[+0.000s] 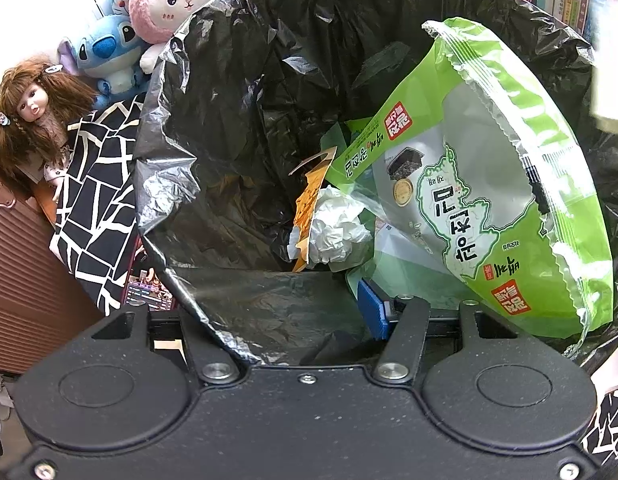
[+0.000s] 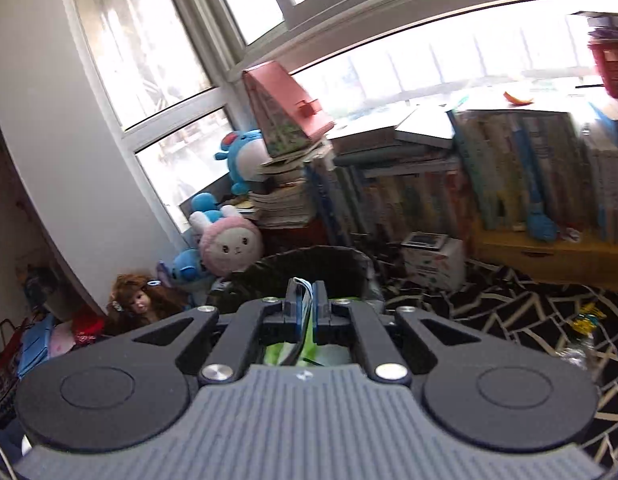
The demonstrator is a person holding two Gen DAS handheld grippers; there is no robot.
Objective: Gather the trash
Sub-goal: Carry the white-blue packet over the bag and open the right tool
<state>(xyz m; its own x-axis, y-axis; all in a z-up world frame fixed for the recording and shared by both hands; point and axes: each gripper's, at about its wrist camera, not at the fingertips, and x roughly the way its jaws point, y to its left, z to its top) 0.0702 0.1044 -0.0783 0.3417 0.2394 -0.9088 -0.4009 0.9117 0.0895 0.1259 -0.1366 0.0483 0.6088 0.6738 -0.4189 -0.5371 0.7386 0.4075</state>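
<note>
Left gripper (image 1: pixel 309 320) angled steeply down at bin mouth, jaws part-open astride black bin liner (image 1: pixel 213 208) rim. Right gripper (image 2: pixel 305 304) tilted slightly downward above bin, jaws nearly closed, pinching green wrapper (image 2: pixel 301 354). Inside liner: one large green seaweed packet (image 1: pixel 489 184), probably same item; one crumpled tissue (image 1: pixel 337 232); one orange wrapper (image 1: pixel 309 200). Beside bin: one doll (image 1: pixel 29 116).

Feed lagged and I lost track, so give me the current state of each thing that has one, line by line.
Black trash bag: open, mouth held wide.
Left gripper: shut on the trash bag's near rim.
Green snack bag: hanging partway inside the trash bag.
Right gripper: shut on the green snack bag's edge.
Crumpled white paper: lying at the bottom.
Orange wrapper: inside, beside the paper.
</note>
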